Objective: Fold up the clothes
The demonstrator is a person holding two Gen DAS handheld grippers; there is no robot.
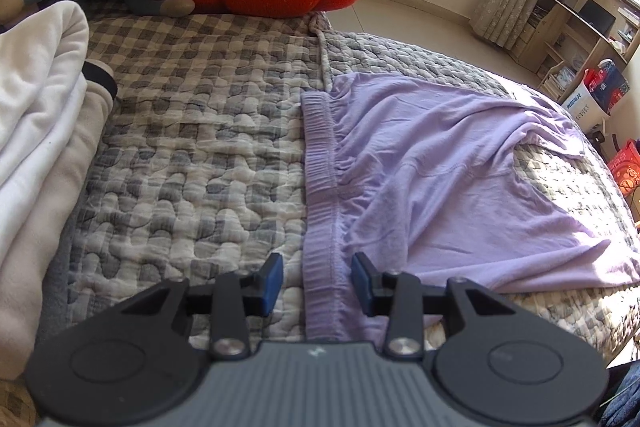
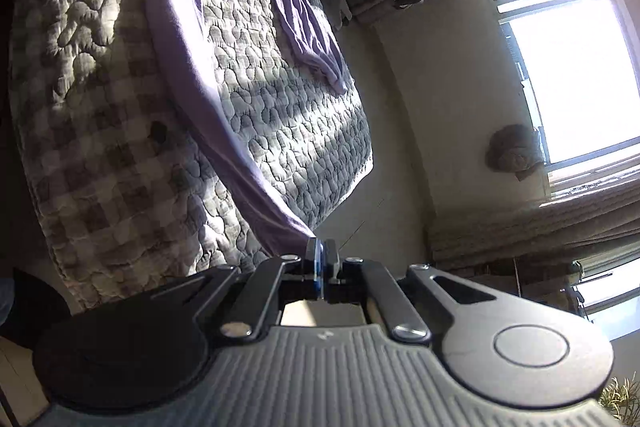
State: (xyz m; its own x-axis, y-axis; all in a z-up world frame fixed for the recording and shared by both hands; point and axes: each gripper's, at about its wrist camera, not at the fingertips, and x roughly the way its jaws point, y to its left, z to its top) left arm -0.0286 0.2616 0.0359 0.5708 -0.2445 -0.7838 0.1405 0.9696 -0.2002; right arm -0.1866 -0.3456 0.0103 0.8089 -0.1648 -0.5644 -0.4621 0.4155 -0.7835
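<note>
Lilac jersey trousers (image 1: 440,163) on puckered quilt (image 1: 200,147): right gripper (image 2: 321,259) pinches hem, left gripper (image 1: 318,281) spread.

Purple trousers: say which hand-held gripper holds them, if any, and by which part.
The right hand-held gripper is shut on the purple trousers at a leg end. The left hand-held gripper straddles the waistband, open, holding nothing.

Bare quilt (image 1: 192,155) passable; white folded stack (image 1: 36,131) blocks left edge.
</note>
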